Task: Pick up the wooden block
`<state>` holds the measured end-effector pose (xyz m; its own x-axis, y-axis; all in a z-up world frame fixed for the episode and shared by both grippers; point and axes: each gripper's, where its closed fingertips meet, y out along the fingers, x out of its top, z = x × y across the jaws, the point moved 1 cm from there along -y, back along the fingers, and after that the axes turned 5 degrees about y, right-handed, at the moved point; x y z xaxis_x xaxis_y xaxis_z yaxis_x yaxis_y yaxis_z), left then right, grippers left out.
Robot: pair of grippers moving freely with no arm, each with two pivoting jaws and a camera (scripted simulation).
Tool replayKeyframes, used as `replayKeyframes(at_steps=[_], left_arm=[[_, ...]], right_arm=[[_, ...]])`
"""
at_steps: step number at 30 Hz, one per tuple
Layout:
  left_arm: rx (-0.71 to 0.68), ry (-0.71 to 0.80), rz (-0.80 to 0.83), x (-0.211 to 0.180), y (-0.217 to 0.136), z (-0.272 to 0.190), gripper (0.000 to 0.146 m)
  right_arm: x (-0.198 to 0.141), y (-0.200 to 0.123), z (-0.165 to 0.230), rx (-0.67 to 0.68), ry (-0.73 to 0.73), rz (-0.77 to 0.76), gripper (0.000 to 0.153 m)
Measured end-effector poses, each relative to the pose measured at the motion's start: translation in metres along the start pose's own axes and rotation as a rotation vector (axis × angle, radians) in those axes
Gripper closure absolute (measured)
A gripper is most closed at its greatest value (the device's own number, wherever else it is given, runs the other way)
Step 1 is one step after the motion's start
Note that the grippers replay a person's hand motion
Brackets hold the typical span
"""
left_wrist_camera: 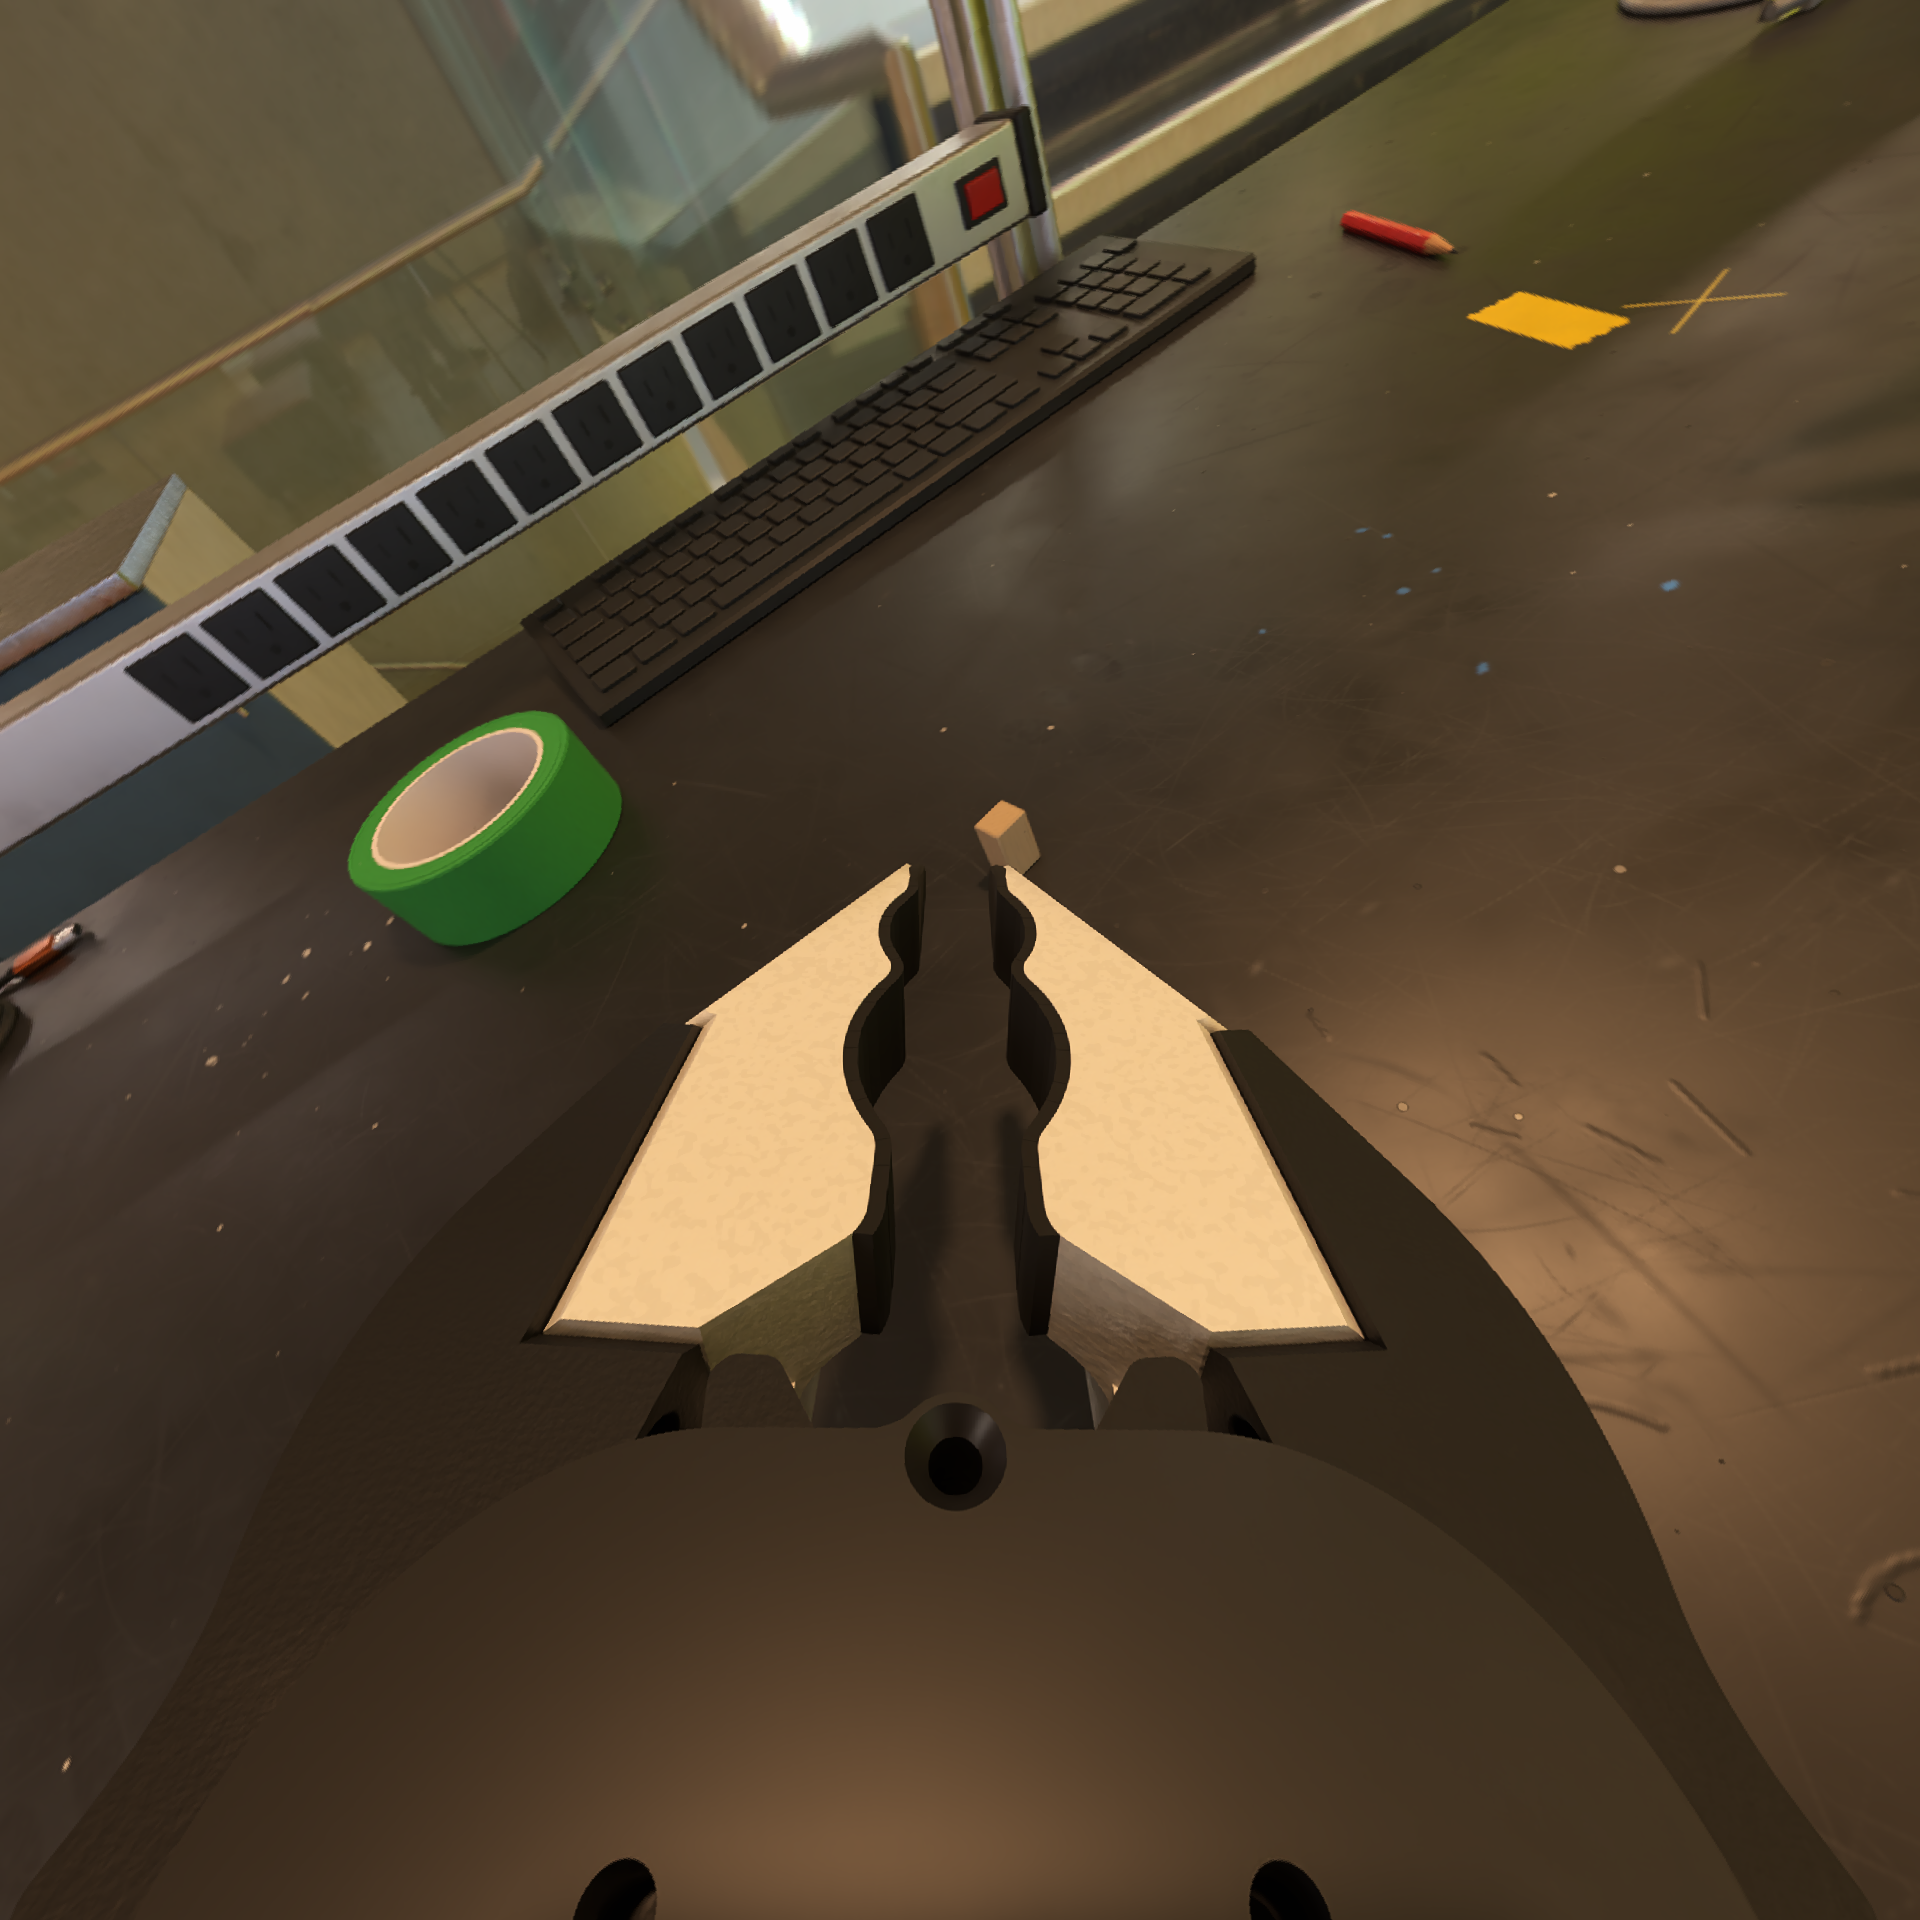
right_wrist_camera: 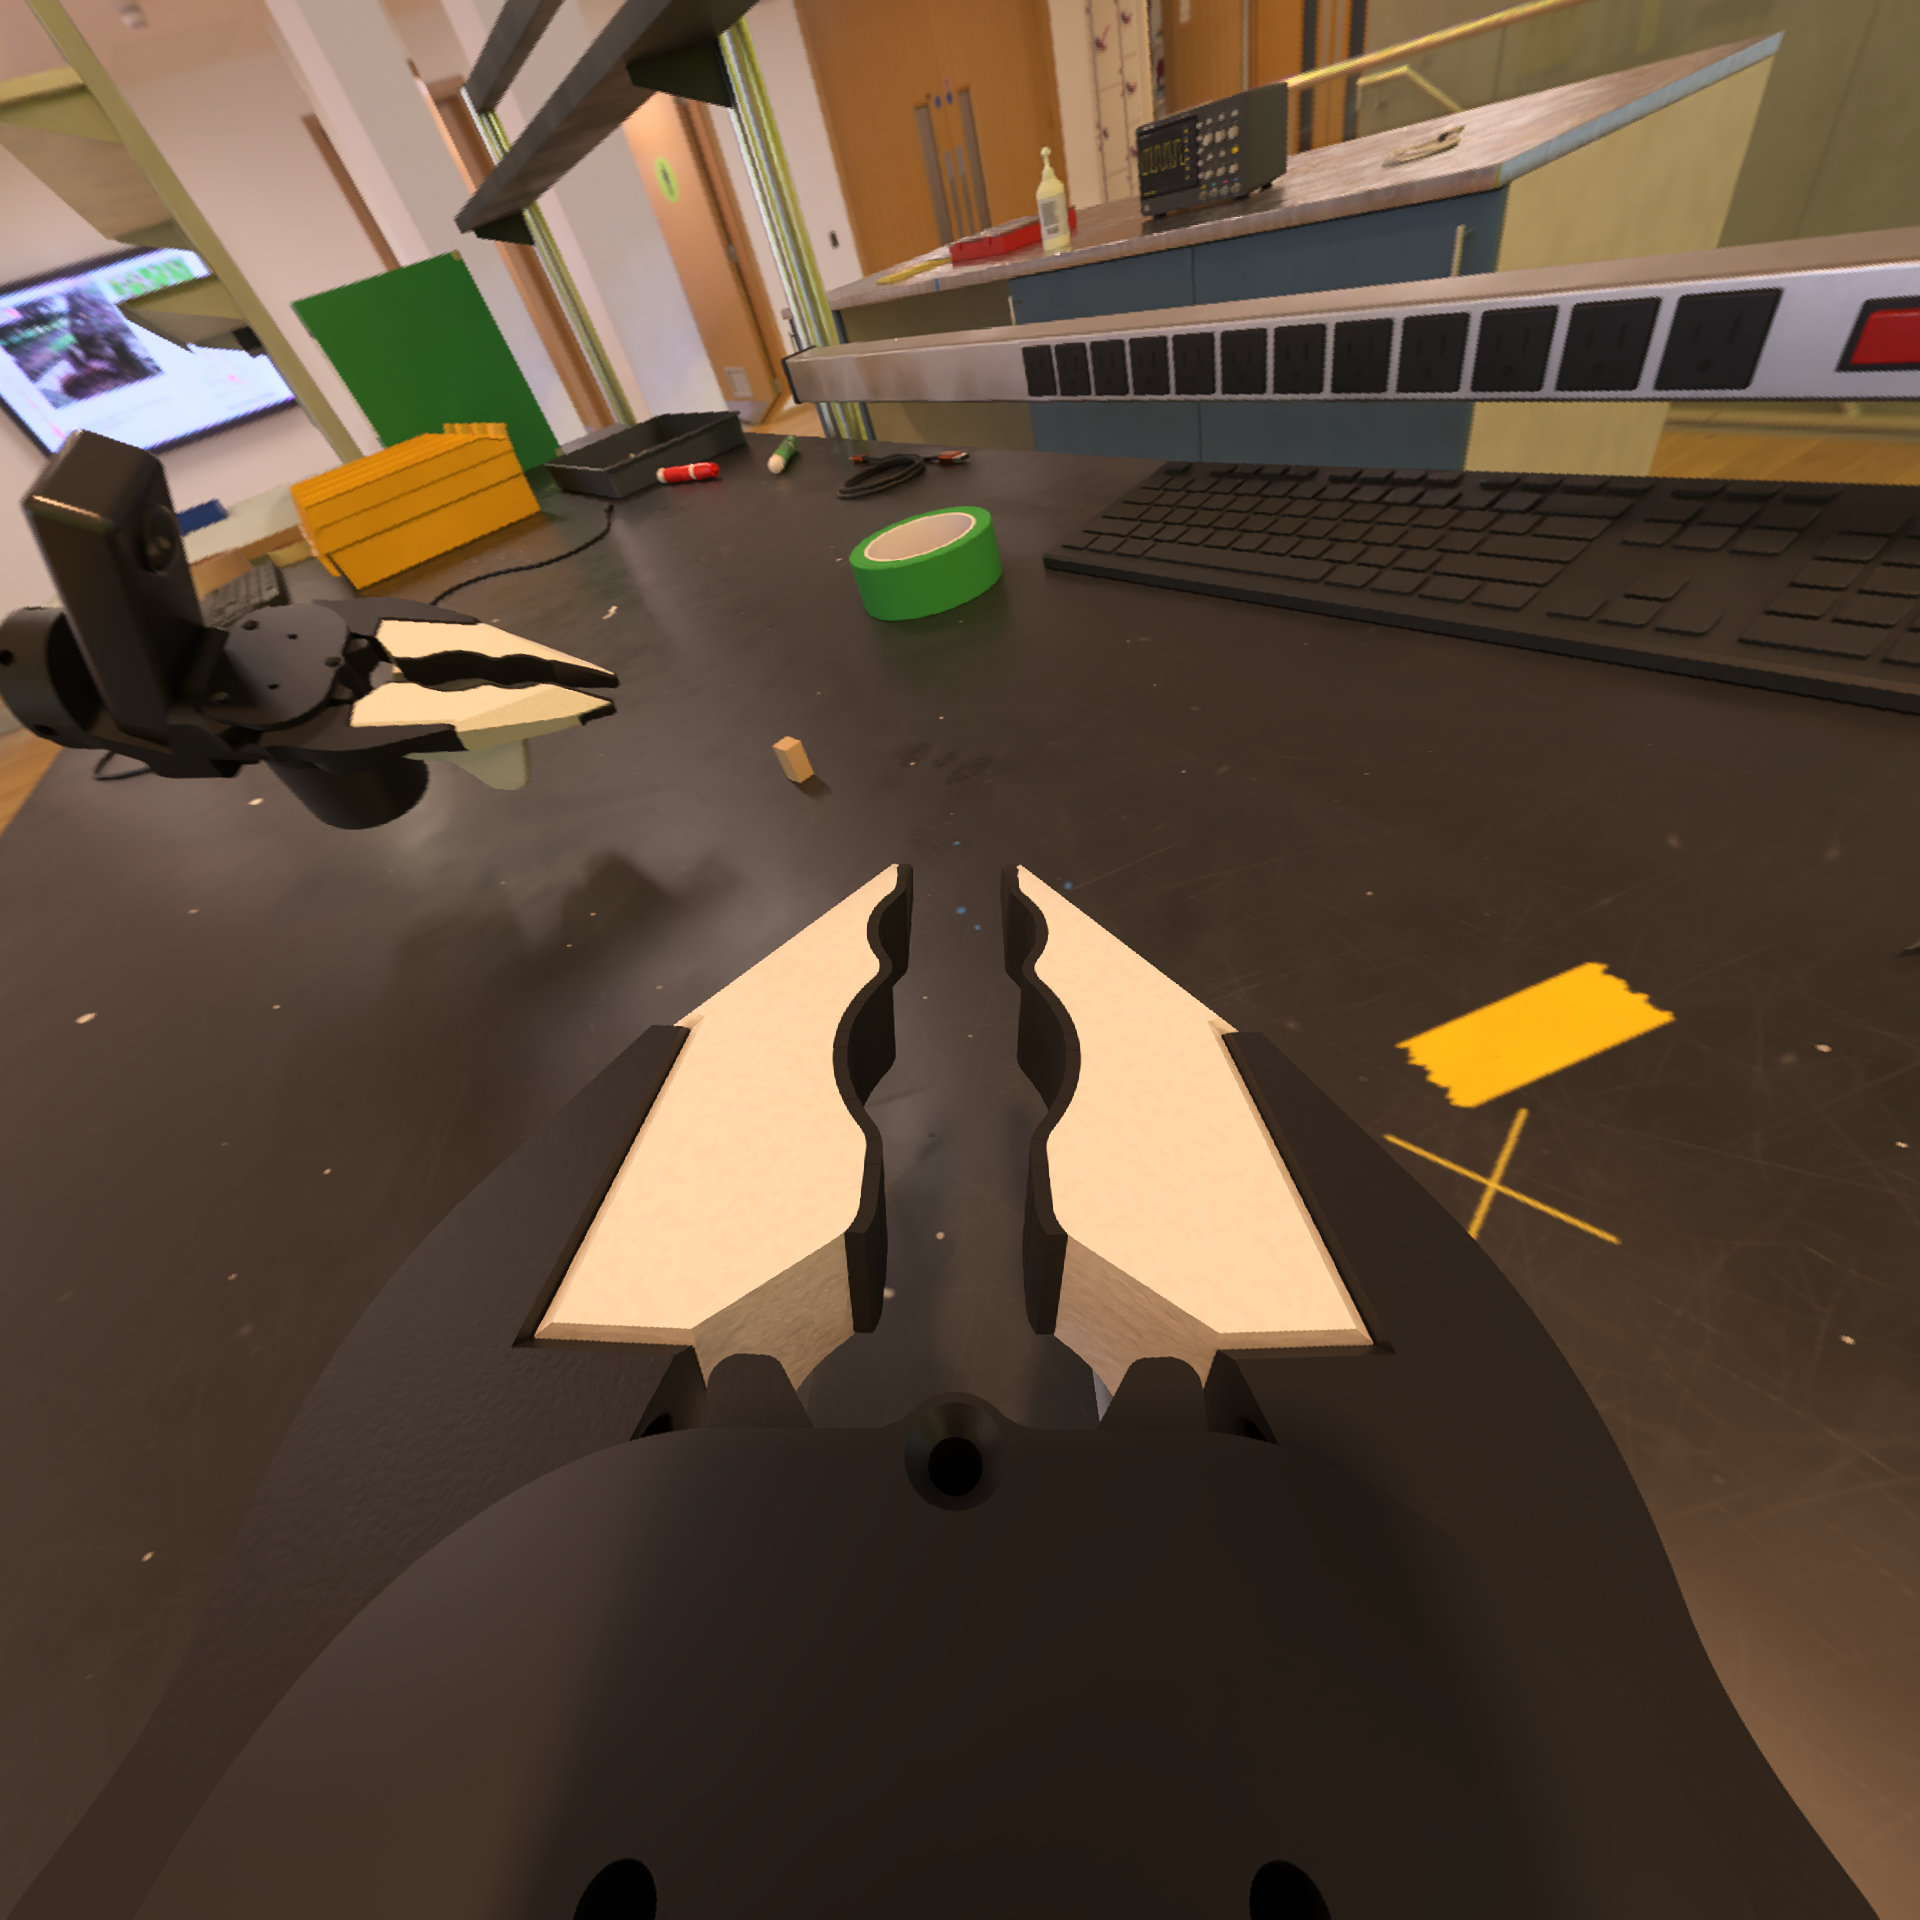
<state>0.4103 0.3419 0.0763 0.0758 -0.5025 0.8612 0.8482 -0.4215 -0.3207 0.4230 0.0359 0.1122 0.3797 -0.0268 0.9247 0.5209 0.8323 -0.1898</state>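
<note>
The wooden block [left_wrist_camera: 1006,834] is a small tan cube lying on the dark table. In the left wrist view it sits just beyond my left gripper's [left_wrist_camera: 957,871] right fingertip, slightly right of the gap. The left gripper is empty, its jaws a narrow gap apart, and it hovers above the table. In the right wrist view the block [right_wrist_camera: 793,758] lies ahead and to the left of my right gripper [right_wrist_camera: 958,869], which is open and empty. The left gripper [right_wrist_camera: 613,694] shows there at the left, pointing towards the block from a short distance.
A green tape roll [left_wrist_camera: 484,826] stands left of the block, and a black keyboard [left_wrist_camera: 894,457] lies beyond it under a long power strip [left_wrist_camera: 582,416]. A yellow tape patch [right_wrist_camera: 1536,1032], a red pencil [left_wrist_camera: 1394,232] and yellow bins [right_wrist_camera: 416,499] lie farther off.
</note>
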Motion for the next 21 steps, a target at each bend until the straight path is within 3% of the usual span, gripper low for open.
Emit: replayKeyframes(at_steps=[6,15,18,21], left_arm=[[-0.065,0.002,-0.050,0.006,0.008,-0.006,0.134],[-0.083,0.095,0.022,0.001,0.016,-0.008,0.134],[-0.203,0.175,0.076,0.002,0.031,-0.006,0.134],[-0.454,0.252,0.144,-0.003,0.045,-0.009,0.130]], right_arm=[[-0.003,0.002,0.006,0.018,-0.014,0.024,0.136],[-0.009,0.005,0.007,0.021,-0.024,0.066,0.135],[-0.009,0.005,0.007,0.029,-0.010,0.062,0.135],[-0.008,0.004,0.007,0.027,-0.013,0.057,0.135]])
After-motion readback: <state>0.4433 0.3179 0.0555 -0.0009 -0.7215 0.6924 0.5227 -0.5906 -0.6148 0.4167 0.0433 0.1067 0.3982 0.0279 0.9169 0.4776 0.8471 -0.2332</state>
